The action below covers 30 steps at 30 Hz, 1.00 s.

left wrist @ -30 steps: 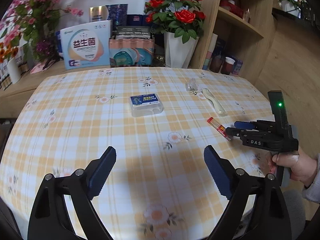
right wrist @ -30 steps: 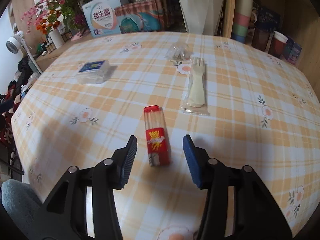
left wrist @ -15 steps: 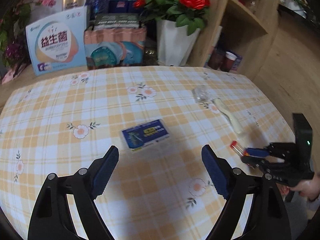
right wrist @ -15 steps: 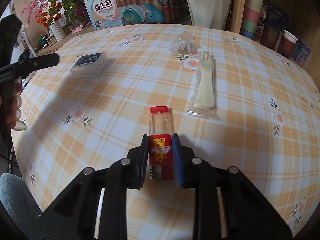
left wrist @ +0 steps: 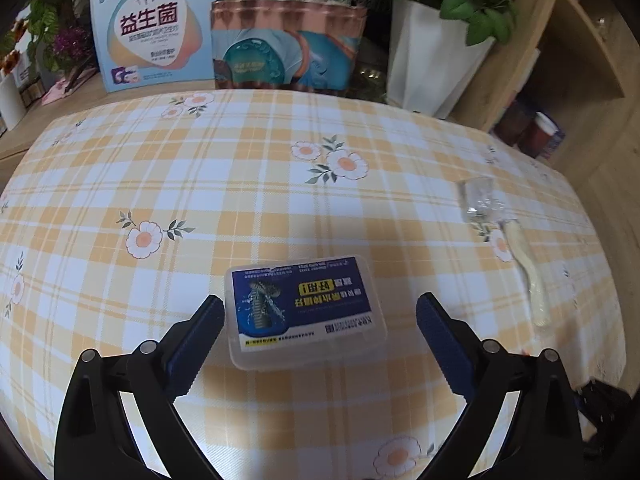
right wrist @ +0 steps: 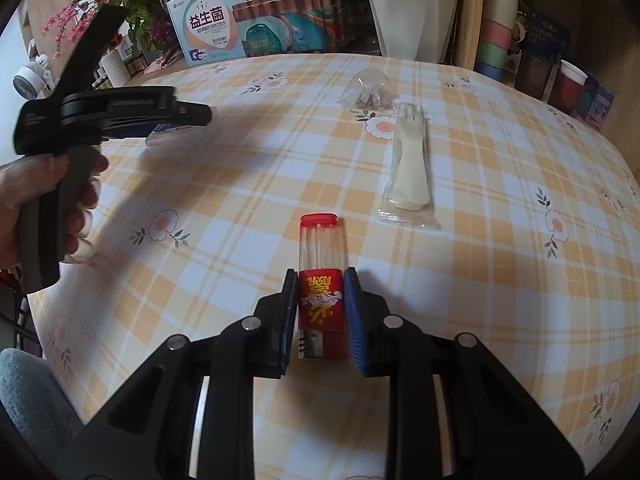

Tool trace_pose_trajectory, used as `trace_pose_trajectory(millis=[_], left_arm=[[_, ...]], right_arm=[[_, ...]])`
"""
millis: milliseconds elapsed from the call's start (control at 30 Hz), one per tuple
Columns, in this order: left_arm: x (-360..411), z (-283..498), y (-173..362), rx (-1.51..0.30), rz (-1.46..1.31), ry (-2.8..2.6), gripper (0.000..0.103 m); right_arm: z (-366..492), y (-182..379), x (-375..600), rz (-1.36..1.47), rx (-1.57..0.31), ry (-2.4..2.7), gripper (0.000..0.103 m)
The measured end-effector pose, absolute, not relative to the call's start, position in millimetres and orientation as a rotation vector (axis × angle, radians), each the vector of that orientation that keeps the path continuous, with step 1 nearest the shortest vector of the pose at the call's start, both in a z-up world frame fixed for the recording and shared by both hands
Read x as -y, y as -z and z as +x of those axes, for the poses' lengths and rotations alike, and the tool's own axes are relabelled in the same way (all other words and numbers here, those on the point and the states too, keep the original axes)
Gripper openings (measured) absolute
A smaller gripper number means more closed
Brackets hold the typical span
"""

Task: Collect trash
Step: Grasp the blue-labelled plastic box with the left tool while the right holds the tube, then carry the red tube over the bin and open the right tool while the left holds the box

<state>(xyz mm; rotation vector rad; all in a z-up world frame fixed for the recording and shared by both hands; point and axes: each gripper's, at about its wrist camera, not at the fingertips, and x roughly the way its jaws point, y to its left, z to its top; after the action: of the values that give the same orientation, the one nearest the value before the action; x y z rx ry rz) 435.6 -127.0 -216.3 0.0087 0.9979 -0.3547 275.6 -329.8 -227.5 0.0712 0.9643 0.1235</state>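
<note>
Now we hold our right gripper (right wrist: 322,312) pressed onto the toothpick tube (right wrist: 321,280), a clear tube with a red cap and a red label. Its two pads touch the labelled lower part from both sides, and the tube lies flat on the checked tablecloth (right wrist: 500,280) with its cap pointing away from us. Its jaws have just been closing, and the tube is between them.

We take this tube as our landmark. Just beyond it and a little to the right lies a wrapped plastic fork (right wrist: 410,168) in its clear sleeve. Farther beyond the fork we see a crumpled clear wrapper (right wrist: 366,90). Well to the left of the tube, our left hand (right wrist: 36,200) holds the left gripper (left wrist: 320,320), and its jaws stand wide apart. They have just been opening further. Between them lies a clear plastic box with a blue label (left wrist: 306,308). The left pad (left wrist: 196,344) is just beside the box's edge, but we cannot tell if it touches; the right pad is apart from it. The box rests flat on the cloth.

Behind the table, far beyond the tube, stand a white vase (right wrist: 412,4) and a probiotics carton (right wrist: 210,28).
</note>
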Motion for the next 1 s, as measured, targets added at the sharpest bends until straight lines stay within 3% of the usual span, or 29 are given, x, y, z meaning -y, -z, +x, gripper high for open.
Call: trace_pose_trajectory(millis=[67, 167, 1000], left_arm=[[127, 441, 221, -1.024, -0.007, 0.324, 0.094], [124, 443, 224, -1.041, -0.003, 0.292, 0.079], [68, 256, 121, -0.796, -0.001, 0.500, 0.079]], right_arm=[[273, 227, 329, 0.082, -0.966, -0.123, 0.026], [269, 226, 328, 0.087, -0.968, -0.124, 0.026], [186, 176, 316, 0.156, -0.868, -0.111, 0.026]])
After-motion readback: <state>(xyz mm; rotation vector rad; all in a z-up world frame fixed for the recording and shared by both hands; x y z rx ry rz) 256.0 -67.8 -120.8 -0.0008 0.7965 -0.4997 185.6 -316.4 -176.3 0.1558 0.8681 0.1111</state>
